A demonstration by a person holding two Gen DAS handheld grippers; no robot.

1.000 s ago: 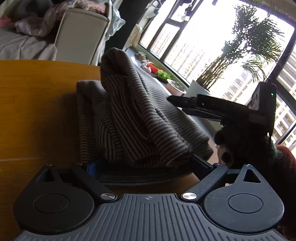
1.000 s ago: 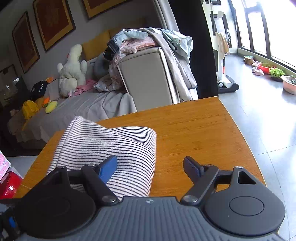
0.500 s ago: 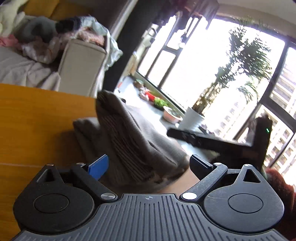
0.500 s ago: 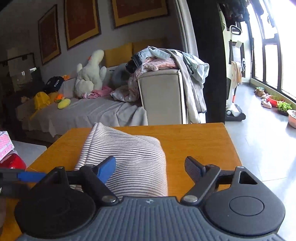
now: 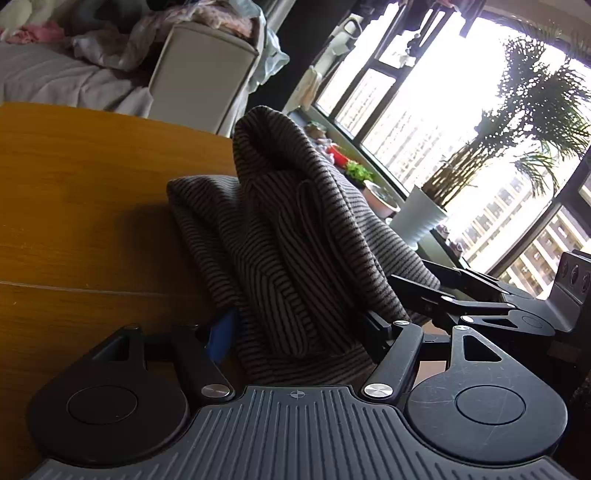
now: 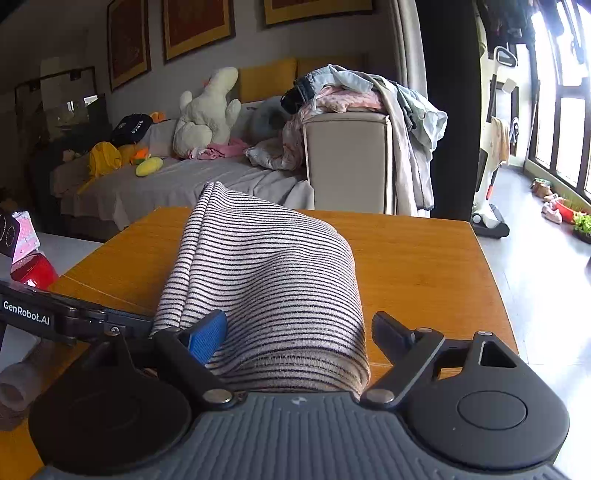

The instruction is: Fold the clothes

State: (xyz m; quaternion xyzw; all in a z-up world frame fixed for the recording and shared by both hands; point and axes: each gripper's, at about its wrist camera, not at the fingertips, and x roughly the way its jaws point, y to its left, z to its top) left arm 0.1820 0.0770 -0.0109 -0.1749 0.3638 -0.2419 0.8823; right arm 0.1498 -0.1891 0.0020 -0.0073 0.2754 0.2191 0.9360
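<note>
A striped garment [image 5: 295,236] lies bunched on the wooden bench [image 5: 74,221], between the spread fingers of both the left tongs [image 5: 299,332] and right tongs [image 6: 299,332]; neither grips it.

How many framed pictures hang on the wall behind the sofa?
3: one at the left, one in the middle, one at the right. All are cut by the top edge; more may be out of view.

garment [image 6: 273,280]: striped knit cloth | table [image 6: 417,266]: smooth glossy wood | fingers [image 6: 207,334]: matt plastic
</note>
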